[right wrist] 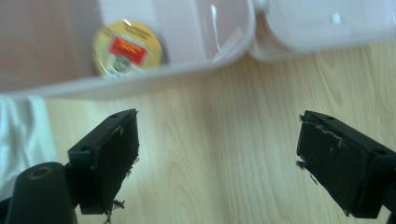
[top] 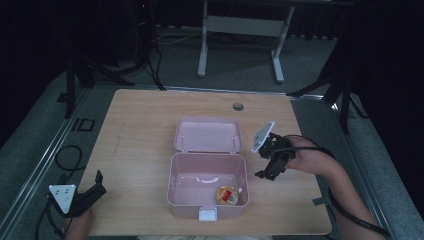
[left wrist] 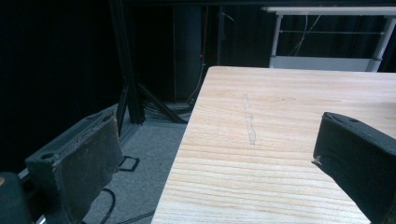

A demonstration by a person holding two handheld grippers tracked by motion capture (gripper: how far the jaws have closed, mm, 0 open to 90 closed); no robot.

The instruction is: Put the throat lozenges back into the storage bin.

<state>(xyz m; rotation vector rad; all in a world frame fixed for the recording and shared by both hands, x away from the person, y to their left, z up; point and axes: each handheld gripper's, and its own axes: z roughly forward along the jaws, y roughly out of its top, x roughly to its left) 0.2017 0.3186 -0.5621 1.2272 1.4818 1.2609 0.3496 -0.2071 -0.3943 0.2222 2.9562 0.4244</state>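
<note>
A pink plastic box [top: 173, 180] stands open at the table's middle front, its lid [top: 206, 134] laid flat behind it. Inside, at the front right corner, lies a round yellow tin with a red label [top: 228, 195], also seen in the right gripper view [right wrist: 127, 49]. My right gripper [top: 266, 172] hovers just right of the box, open and empty, jaws [right wrist: 215, 163] wide over bare wood. My left gripper [top: 96, 183] rests at the table's front left corner, open and empty, its jaws [left wrist: 210, 158] straddling the table's left edge.
The wooden table [top: 140, 125] has a cable hole [top: 238, 106] at the back. A white latch [top: 208, 214] hangs on the box front. Cables trail on the grey floor [top: 67, 155] to the left. A white desk frame [top: 240, 30] stands behind.
</note>
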